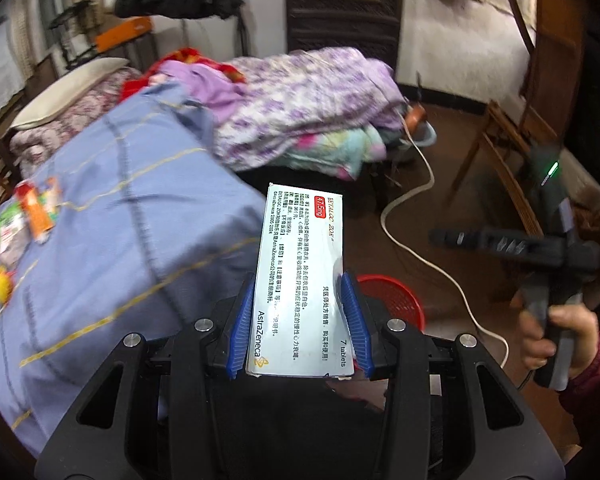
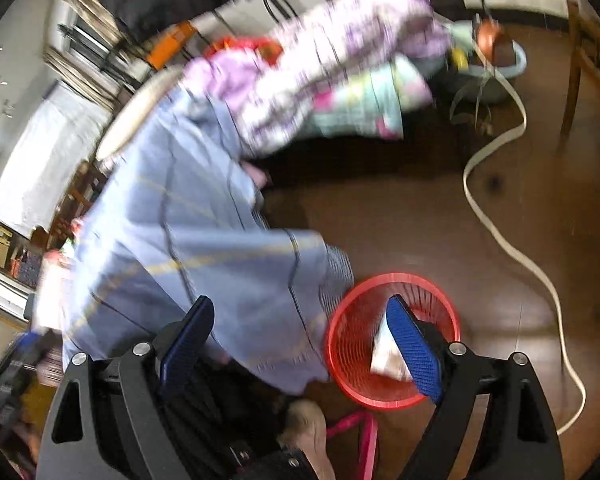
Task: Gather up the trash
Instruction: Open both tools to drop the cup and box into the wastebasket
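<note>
Left claw (image 1: 300, 320) clamped on the medicine box (image 1: 300, 276), right claw (image 2: 300, 344) gaping empty; released early, the box misses the red basket (image 2: 352, 344)

Black left gripper (image 1: 300, 312) frame, 2 ribbed blue pads, silver screws, maroon sleeve (image 1: 596, 368), green indicator light (image 1: 553, 169)

Red basket (image 2: 392, 340) mouth is lying open from above; blue bedspread (image 2: 204, 248) is overhanging just beside its rim; white cord (image 2: 516, 248) is snaking across bare floor (image 2: 400, 232) beyond.
</note>
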Tool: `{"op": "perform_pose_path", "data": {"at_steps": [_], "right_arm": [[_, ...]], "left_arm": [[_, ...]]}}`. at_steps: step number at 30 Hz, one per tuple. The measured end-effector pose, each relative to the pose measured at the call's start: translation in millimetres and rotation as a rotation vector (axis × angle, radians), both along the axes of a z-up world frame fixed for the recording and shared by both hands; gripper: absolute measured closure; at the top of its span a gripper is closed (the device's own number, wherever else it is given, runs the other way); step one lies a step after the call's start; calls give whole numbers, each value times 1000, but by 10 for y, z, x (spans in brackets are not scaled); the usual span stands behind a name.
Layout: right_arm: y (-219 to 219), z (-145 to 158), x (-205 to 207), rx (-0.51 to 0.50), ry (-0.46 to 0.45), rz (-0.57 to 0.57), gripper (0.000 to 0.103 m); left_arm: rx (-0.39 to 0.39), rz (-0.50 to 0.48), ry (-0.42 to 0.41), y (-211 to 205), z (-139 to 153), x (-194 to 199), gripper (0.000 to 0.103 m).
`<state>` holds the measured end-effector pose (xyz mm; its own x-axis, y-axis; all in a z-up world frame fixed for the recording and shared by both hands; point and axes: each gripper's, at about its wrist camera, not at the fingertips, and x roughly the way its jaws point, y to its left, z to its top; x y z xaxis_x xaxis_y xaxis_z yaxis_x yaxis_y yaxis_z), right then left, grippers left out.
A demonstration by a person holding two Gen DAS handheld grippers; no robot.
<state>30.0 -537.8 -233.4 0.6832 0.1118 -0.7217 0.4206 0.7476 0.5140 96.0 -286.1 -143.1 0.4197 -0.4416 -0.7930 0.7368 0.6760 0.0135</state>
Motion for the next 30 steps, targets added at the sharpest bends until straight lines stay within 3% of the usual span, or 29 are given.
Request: {"op": "perform_pose_path", "data": {"at_steps": [8, 10, 12, 14, 17, 23, 30], "right_arm": [[-242, 357, -229, -45, -129, -59, 12], [-330, 345, -251, -31, -133, -70, 12], [-382, 307, -287, -20, -132, -78, 12], [-448, 256, -325, -1, -134, -92, 12], [-492, 211, -357, 18, -140, -106, 12], [-396, 262, -338, -5, -138, -99, 12], [-68, 611, -222, -70, -172, -23, 12]], "left_arm": [[92, -164, 101, -735, -428, -100, 59], [113, -198, 102, -890, -487, -161, 53], [123, -213, 79, -1008, -502, -206, 35], [122, -220, 59, -1066, -481, -228, 31], [128, -205, 9, -1069, -414, -227, 28], [96, -136, 9, -900, -268, -83, 27], [14, -52, -50, -501, 79, -93, 23]]}}
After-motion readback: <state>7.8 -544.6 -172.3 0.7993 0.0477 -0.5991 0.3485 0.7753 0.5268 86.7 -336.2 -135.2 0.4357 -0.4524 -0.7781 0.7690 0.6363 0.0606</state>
